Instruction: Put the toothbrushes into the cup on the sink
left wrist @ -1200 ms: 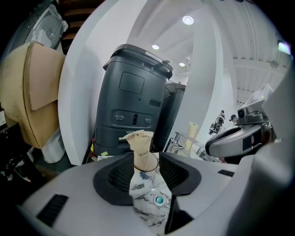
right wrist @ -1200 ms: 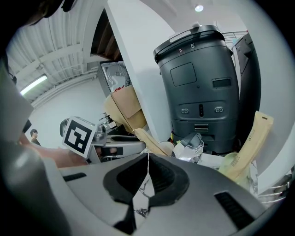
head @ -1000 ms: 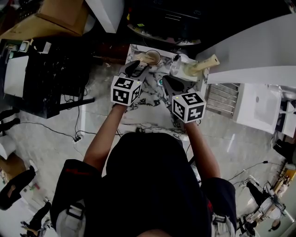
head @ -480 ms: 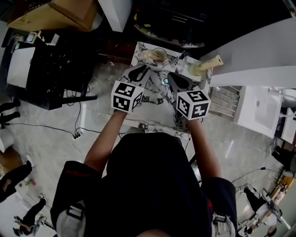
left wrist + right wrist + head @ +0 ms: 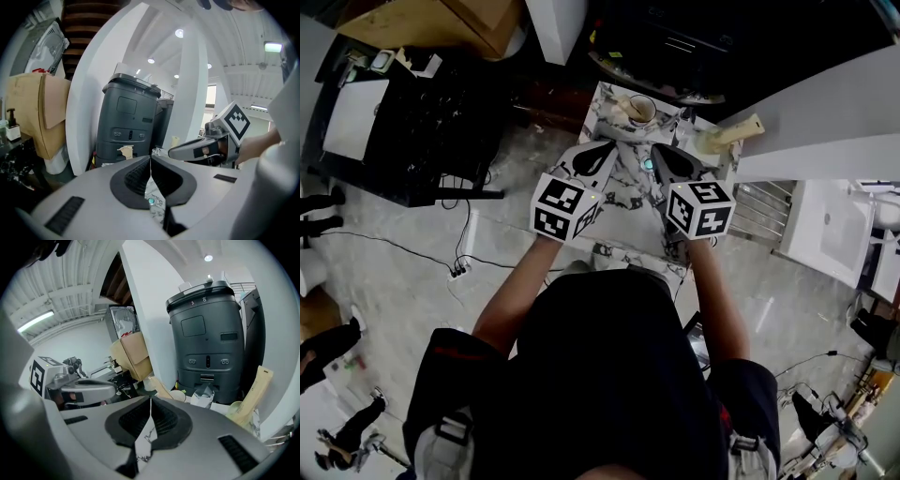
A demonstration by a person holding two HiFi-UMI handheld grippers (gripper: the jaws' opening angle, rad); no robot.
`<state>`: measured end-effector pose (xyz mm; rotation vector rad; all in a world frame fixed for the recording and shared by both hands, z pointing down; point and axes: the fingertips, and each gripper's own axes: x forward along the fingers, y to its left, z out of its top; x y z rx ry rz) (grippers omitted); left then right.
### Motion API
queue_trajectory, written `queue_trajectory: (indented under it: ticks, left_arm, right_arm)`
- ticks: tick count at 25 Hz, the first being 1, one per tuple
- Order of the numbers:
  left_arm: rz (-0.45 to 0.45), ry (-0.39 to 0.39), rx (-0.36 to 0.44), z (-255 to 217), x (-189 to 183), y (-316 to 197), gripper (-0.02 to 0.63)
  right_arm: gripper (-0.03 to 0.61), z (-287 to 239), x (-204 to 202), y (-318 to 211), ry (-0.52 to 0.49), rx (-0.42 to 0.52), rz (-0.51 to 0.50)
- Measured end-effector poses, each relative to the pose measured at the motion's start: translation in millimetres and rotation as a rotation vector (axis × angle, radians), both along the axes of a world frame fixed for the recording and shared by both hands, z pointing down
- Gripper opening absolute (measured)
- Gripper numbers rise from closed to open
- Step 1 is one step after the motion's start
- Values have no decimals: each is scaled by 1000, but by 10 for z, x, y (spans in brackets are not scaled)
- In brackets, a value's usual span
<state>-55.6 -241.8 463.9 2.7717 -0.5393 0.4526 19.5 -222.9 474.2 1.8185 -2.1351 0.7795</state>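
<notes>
A pale cup (image 5: 639, 110) stands at the far end of the marble sink top (image 5: 619, 192), with a beige toothbrush (image 5: 630, 104) leaning in it. In the right gripper view the same cup (image 5: 178, 395) shows with the toothbrush handle (image 5: 160, 387) sticking out. My left gripper (image 5: 613, 147) hangs short of the cup; its jaws have just been closing and now meet with nothing between them (image 5: 151, 159). My right gripper (image 5: 660, 152) is beside it, shut and empty (image 5: 151, 401). A second beige handle (image 5: 729, 132) leans at the right corner (image 5: 252, 395).
A dark grey bin (image 5: 209, 333) stands behind the sink, also in the left gripper view (image 5: 129, 123). A cardboard box (image 5: 33, 112) sits at the left. White curved panels (image 5: 825, 103) flank the right side. Cables (image 5: 441, 253) lie on the floor at the left.
My left gripper was open at the cup; it has drawn back and up and its jaws have shut. The toothbrush stays in the cup. The right gripper has barely moved.
</notes>
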Motion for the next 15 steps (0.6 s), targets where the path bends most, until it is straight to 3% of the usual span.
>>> queue_trajectory:
  ticks: [15]
  left_arm:
    - [89,20,31,-198,217,358,15]
  right_arm:
    - [37,-195,172,276,29,54,75]
